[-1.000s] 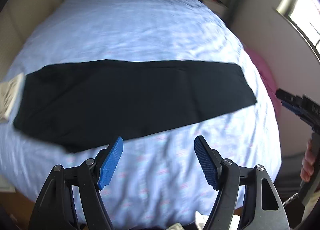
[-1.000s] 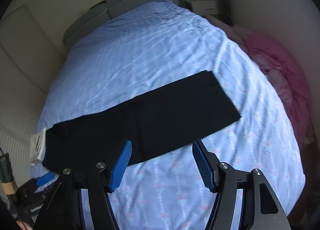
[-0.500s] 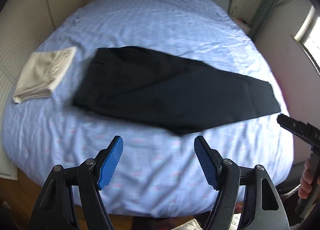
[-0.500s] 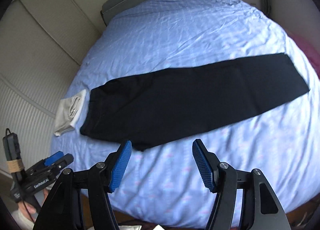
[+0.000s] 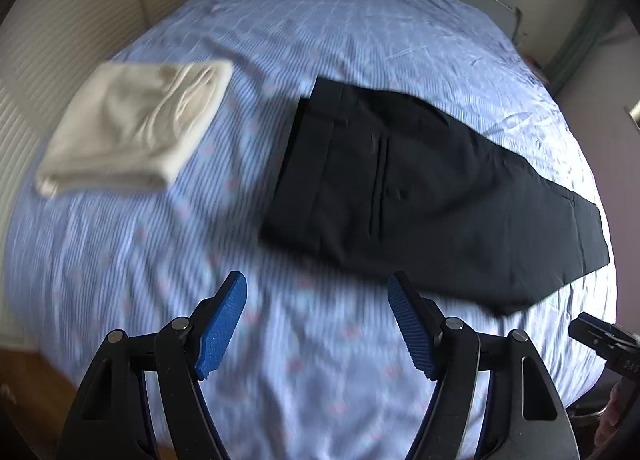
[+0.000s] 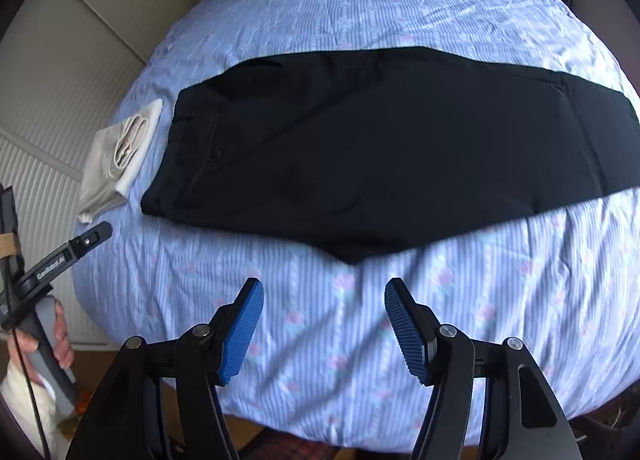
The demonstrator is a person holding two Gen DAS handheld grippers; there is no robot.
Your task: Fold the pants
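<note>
Lying flat, the black pants point(image 6: 380, 152) run past the frame's right edge; both tongs point(image 5: 318, 324) point(image 6: 324, 328) gape wide, empty.

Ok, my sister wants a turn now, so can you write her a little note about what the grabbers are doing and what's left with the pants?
Left gripper: open, holding nothing, above the bed's near edge.
Right gripper: open, holding nothing too, also above the near edge.
Black pants: lying flat across the blue bedsheet, legs one on top of the other, waistband toward the folded cream garment, cuffs at the other end.
Done: pants are laid out long and narrow.
Left: no cross fold yet. Probably grab one end and bring it over to the other, then fold again.
</note>
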